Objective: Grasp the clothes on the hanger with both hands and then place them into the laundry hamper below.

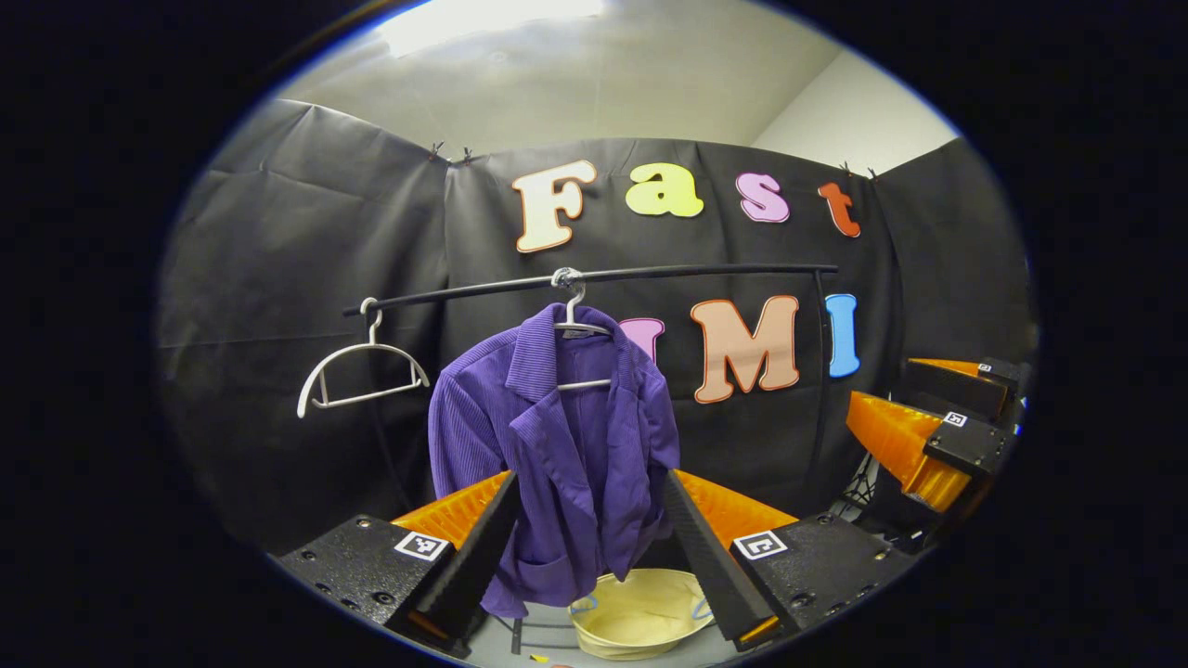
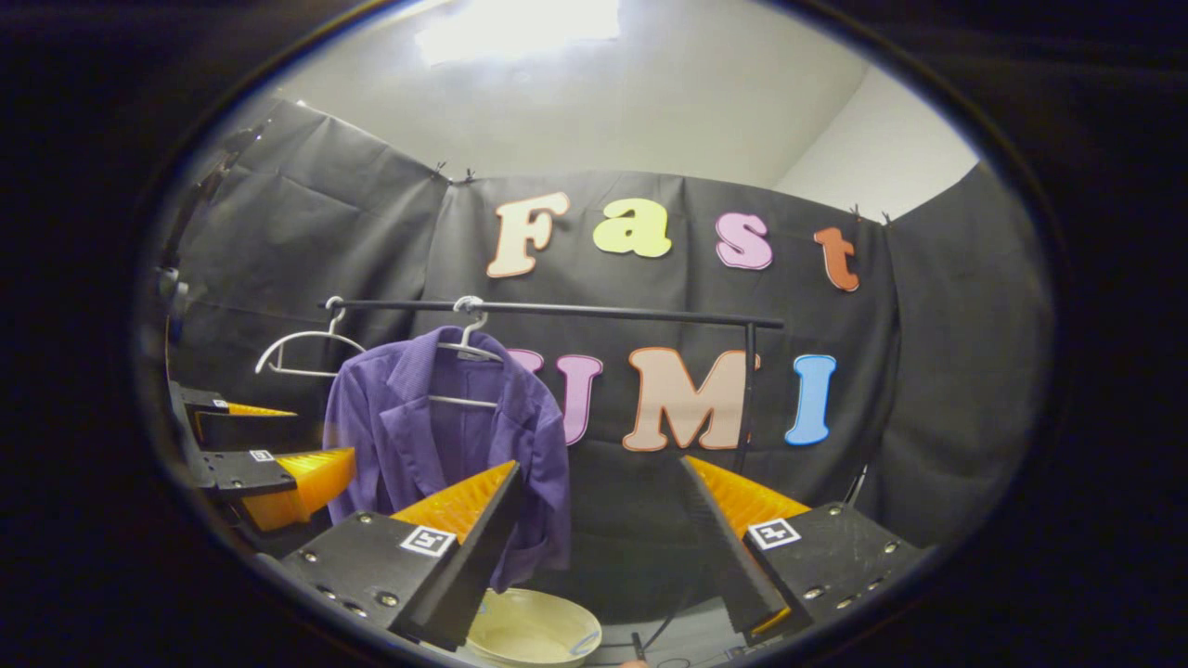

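Approach step: both grippers, left (image 1: 589, 529) and right (image 2: 594, 520), jaws wide apart, empty. Purple jacket (image 1: 566, 445) on hanger (image 1: 577, 325) over hamper (image 1: 640, 612). Next: close in, pinch both shoulders.

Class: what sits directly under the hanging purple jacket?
Below the purple jacket sits a cream laundry hamper, open-topped. The jacket's hem covers part of its rim.
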Demonstrator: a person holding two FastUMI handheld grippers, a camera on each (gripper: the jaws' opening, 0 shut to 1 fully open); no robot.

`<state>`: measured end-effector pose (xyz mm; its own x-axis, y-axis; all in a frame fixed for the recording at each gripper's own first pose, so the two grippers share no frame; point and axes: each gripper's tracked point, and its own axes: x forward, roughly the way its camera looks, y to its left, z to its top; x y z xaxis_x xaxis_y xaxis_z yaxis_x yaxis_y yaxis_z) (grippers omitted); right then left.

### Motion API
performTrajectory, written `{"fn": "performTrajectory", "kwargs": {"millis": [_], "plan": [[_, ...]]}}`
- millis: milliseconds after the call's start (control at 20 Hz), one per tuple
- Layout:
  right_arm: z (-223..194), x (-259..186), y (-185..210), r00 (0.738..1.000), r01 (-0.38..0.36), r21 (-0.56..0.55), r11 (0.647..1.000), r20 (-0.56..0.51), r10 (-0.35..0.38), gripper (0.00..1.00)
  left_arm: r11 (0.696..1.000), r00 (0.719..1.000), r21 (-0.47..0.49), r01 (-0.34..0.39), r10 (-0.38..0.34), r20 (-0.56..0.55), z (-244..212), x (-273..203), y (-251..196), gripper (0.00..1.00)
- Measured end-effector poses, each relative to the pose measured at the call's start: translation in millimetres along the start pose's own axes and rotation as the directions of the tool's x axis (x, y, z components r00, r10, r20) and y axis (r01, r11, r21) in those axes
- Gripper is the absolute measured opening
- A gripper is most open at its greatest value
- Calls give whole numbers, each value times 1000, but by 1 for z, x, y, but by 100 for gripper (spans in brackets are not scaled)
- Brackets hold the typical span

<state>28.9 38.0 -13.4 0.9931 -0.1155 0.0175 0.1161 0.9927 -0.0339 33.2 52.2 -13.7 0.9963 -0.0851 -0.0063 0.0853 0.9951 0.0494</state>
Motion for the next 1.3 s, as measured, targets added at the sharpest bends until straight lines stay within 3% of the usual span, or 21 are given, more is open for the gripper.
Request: {"fn": "performTrajectory", "kwargs": {"millis": [150,600,1000,1100,1150,1300], "plan": [[-1,7,5,1000,7,-6,1000,-2,-7,100,1000,1000,-3,6,-6,-9,-2,3,7,95],[-9,50,16,999,-34,-15,999,-11,34,99,1000,999,-1,-29,28,-37,-13,32,20,93],[-24,143,39,986,-169,-15,985,3,170,98,990,987,1,-143,142,-77,-28,104,33,95],[-27,169,46,976,-217,-11,976,6,217,94,982,977,2,-186,186,-102,-35,123,37,94],[-29,181,50,970,-244,-14,970,6,244,98,979,972,-3,-205,203,-115,-39,134,38,94],[-33,217,61,949,-315,-27,949,9,316,98,961,951,-16,-277,271,-145,-48,159,46,94]]}}
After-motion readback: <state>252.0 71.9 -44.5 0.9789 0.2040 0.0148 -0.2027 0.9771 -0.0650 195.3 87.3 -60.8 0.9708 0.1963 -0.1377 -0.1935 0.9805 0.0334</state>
